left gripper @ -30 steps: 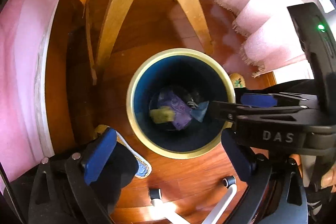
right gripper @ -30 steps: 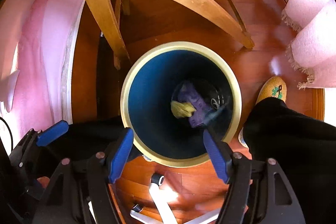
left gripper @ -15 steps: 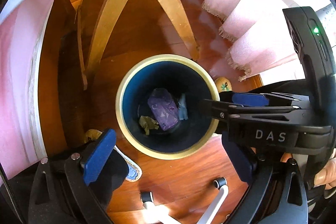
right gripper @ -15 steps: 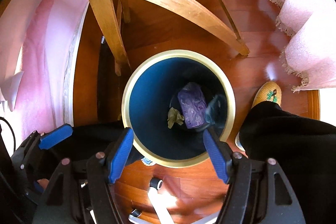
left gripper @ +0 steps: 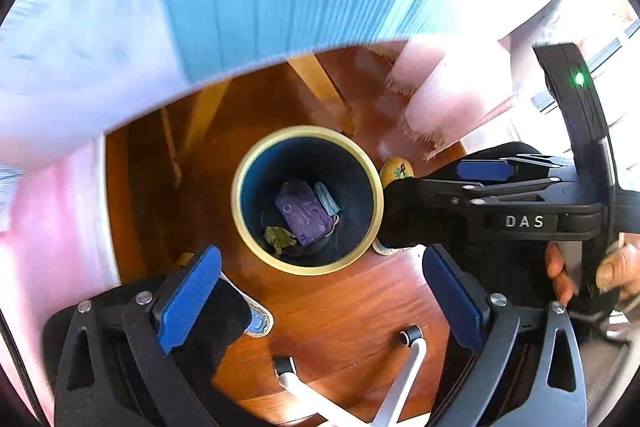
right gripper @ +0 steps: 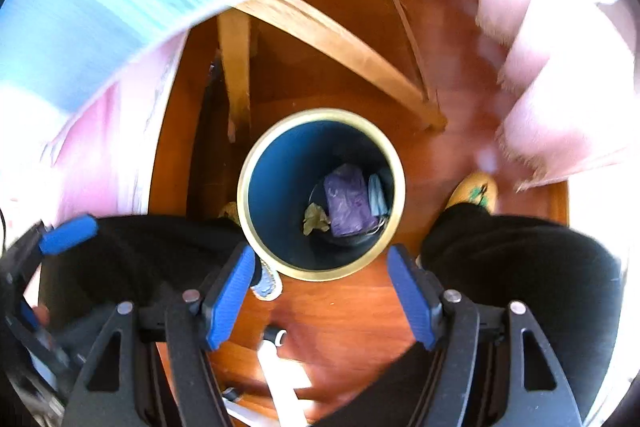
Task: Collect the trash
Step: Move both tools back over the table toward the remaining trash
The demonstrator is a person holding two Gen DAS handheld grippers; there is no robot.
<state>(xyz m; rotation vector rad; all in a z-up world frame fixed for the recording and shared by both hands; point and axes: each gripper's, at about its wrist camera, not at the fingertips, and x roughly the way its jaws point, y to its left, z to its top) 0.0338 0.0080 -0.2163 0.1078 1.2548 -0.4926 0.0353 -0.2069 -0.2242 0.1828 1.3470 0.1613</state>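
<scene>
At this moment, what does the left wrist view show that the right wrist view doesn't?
Only the left wrist view shows the right gripper from the side, with its DAS label, a green light and the person's hand holding it.

Only the right wrist view shows both wooden table legs.

Both show the blue bin on the wood floor holding a purple packet, a face mask and a leaf, with both grippers open and empty.
</scene>
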